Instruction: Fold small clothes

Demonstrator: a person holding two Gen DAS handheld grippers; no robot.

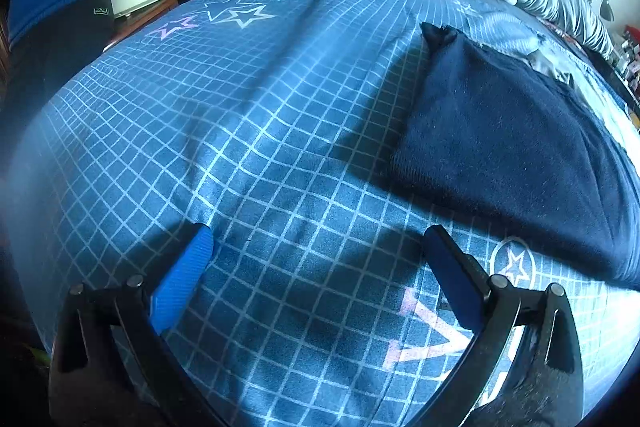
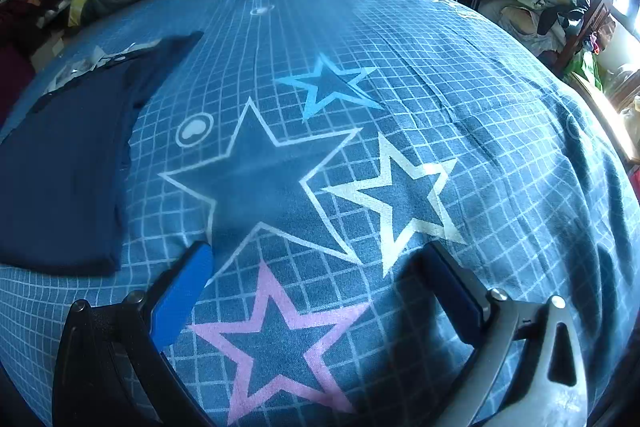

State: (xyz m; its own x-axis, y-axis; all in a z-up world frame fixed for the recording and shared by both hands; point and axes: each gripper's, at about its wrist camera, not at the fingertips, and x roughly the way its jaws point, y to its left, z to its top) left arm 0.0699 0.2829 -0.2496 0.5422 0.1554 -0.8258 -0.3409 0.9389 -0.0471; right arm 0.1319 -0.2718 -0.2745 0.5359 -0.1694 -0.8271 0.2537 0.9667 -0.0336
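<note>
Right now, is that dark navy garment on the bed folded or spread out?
Folded. The navy garment lies as a compact flat block with straight edges on the star-print bedspread, no sleeves spread out; neither gripper touches it.

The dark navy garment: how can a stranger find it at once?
Look at the big blue bedsheet with its white grid and stars. The dark navy garment lies flat and folded on it. It is the only plain, unpatterned dark cloth on the sheet.
</note>
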